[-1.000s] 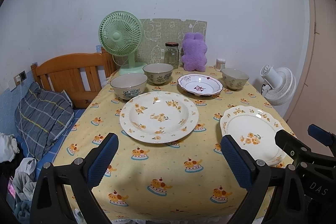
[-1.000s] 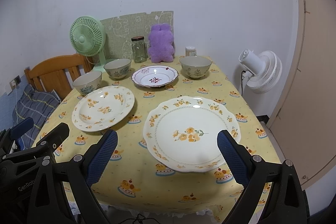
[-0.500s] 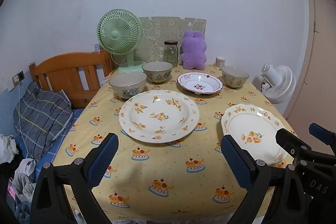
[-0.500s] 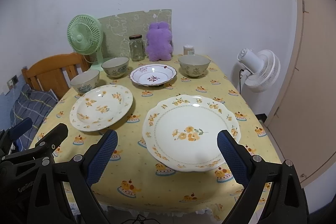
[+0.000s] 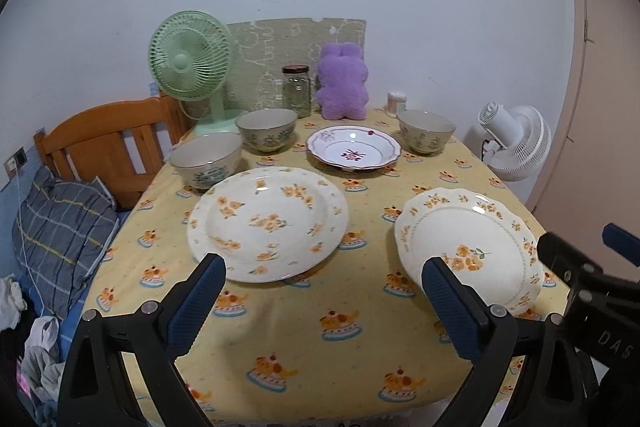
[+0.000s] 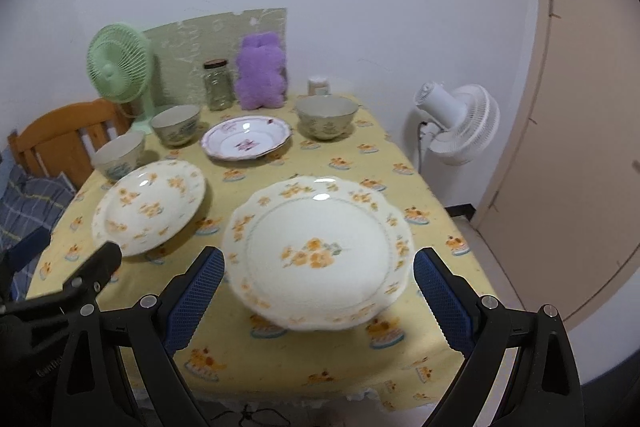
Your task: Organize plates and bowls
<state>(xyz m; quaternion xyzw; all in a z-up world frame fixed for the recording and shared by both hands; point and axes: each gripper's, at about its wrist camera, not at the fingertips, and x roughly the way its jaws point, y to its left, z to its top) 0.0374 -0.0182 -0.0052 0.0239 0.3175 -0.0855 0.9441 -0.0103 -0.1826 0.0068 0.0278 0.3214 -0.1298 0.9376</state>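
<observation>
Six dishes laid out on the yellow tablecloth [image 5: 280, 327], none yet taken up.

Nearest the cloth's front edge are found the round floral plate [image 5: 267, 223] and, to its right, the scalloped plate [image 6: 318, 253]; behind them, towards the green fan [image 5: 188, 63], a purple-patterned dish [image 5: 353, 153] and three bowls [image 5: 208, 159] [image 5: 267, 129] [image 5: 426, 131]. All are judged glazed ceramic: stiff, slippery, breakable, best pinched at the rim. The left gripper [image 5: 320, 303] and right gripper [image 6: 318, 297] are held wide apart, empty.
</observation>
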